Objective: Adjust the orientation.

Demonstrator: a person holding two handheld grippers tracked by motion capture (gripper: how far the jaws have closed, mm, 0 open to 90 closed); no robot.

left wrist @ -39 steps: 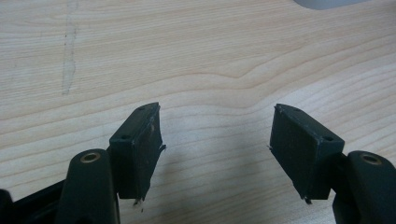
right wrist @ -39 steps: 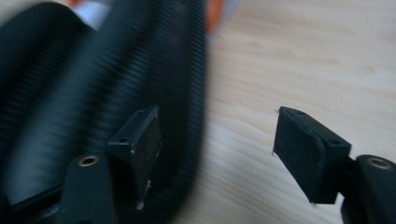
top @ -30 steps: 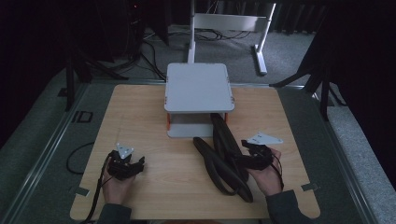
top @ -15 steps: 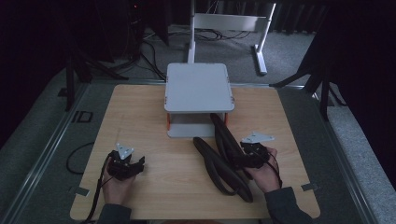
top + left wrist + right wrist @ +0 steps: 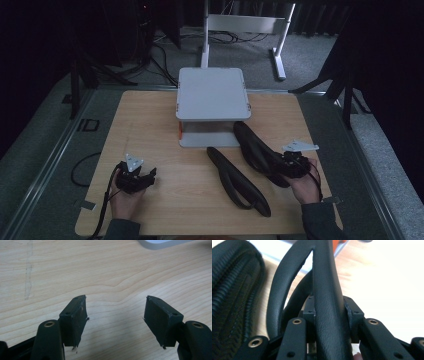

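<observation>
The black strap [image 5: 325, 302] sits clamped between our right gripper's [image 5: 329, 312] jaws; our left gripper [image 5: 116, 320] holds its jaws wide over bare table [image 5: 75, 272].

Left hand-held gripper [image 5: 142, 176] low over the near left of the desk [image 5: 150, 125], held from behind in the left hand [image 5: 125, 199], forearm in from the bottom edge. Jaws wide apart, nothing between them, pointing forward and to the right. Right hand-held gripper [image 5: 287, 165] at the near right, held in the right hand [image 5: 306, 187], grey plate on top. Jaws closed on a black strap [image 5: 327, 302], pads pressed to both its sides.
</observation>
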